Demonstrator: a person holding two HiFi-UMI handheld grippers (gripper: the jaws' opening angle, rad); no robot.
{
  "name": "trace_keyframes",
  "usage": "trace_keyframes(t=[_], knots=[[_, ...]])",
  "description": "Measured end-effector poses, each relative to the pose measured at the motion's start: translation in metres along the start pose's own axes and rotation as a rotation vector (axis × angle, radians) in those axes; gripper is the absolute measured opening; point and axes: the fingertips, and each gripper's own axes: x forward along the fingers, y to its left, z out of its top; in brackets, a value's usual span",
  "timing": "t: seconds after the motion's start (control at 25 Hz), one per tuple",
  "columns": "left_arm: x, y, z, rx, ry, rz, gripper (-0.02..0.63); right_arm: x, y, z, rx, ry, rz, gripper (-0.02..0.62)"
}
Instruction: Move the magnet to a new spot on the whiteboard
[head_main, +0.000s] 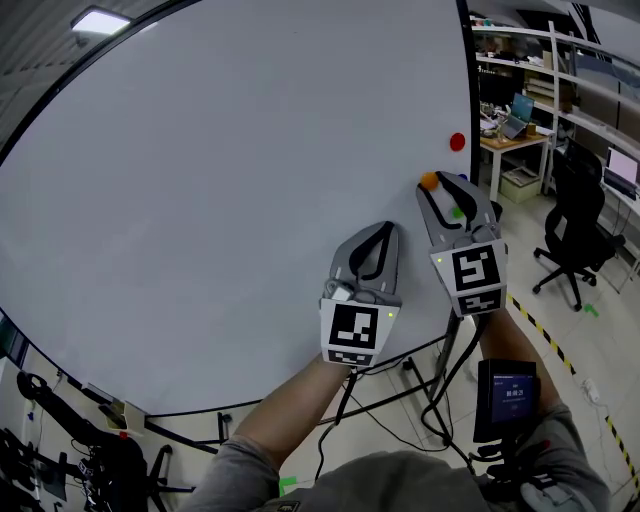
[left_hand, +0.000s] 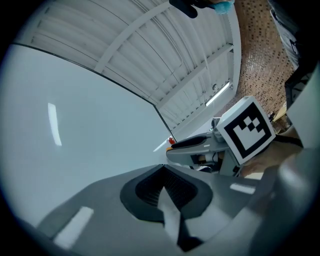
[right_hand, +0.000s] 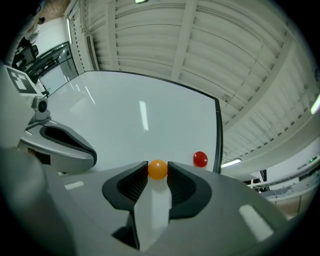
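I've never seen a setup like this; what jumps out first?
A huge whiteboard fills the head view. Near its right edge the right tongs pinch a small orange magnet, with a red magnet on the board a little above. The left tongs sit shut and empty beside them.

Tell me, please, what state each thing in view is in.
right gripper: shut on the orange magnet.
left gripper: shut, empty.
orange magnet: clamped between the jaws.
red magnet: stuck on the whiteboard near its right edge.
whiteboard: unmarked.
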Motion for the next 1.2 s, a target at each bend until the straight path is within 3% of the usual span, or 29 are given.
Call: trace_keyframes(t=[0.36, 0.8, 1.2], knots=[[0.043, -0.035, -0.006, 0.001, 0.001, -0.030, 0.002, -0.011, -0.017, -0.056, 0.046, 0.065, 0.035, 0.129], [0.070, -0.070, -0.028, -0.019, 0.046, -0.077, 0.002, -0.040, -0.036, -0.120, 0.086, 0.170, 0.013, 0.129], [0.072, -0.084, -0.040, -0.029, 0.071, -0.108, 0.002, -0.047, -0.034, -0.152, 0.113, 0.233, 0.006, 0.129]])
